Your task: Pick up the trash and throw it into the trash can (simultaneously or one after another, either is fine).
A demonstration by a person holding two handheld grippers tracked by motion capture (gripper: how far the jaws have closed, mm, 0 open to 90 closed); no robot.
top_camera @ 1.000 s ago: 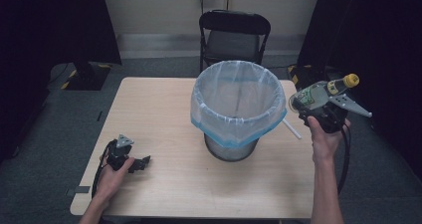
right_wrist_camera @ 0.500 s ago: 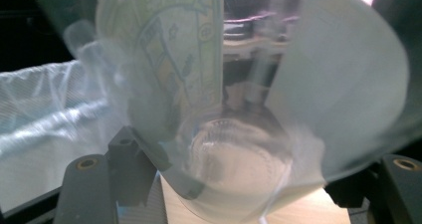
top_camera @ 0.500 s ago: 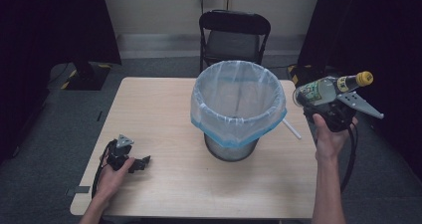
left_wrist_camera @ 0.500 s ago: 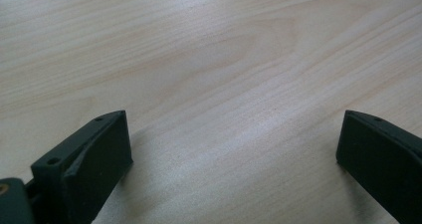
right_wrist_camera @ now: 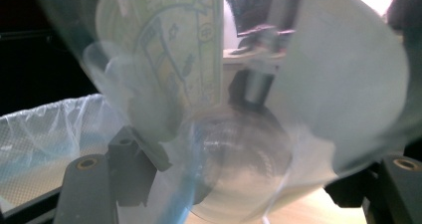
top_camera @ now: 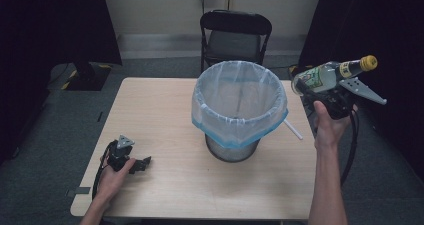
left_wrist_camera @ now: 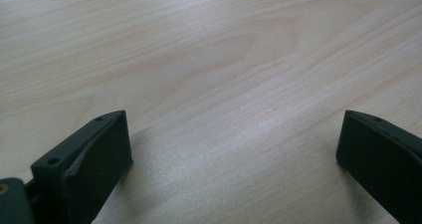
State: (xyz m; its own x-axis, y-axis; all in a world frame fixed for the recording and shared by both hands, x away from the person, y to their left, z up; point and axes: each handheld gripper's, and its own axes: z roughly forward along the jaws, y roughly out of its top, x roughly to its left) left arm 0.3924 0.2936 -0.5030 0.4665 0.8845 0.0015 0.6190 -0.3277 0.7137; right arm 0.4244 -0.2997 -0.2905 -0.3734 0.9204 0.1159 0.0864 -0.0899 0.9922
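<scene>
A clear glass bottle (top_camera: 327, 75) with a green label and a yellow cap lies tilted in my right gripper (top_camera: 320, 92), which is shut on it, raised to the right of the bin's rim. In the right gripper view the bottle's base (right_wrist_camera: 239, 154) sits between the jaws, with the bin liner (right_wrist_camera: 45, 134) at the left. A metal bin (top_camera: 239, 110) lined with a clear blue-edged bag stands on the table's middle. My left gripper (top_camera: 142, 164) rests on the table (top_camera: 160, 110) at the front left, open, with bare wood (left_wrist_camera: 224, 84) between its jaws.
A white straw-like stick (top_camera: 294, 129) lies on the table just right of the bin. A black folding chair (top_camera: 235, 35) stands behind the table's far edge. Dark curtains hang at both sides.
My right gripper has lifted the bottle and carried it slightly right and up, its capped neck pointing farther right. The left gripper has not moved.
</scene>
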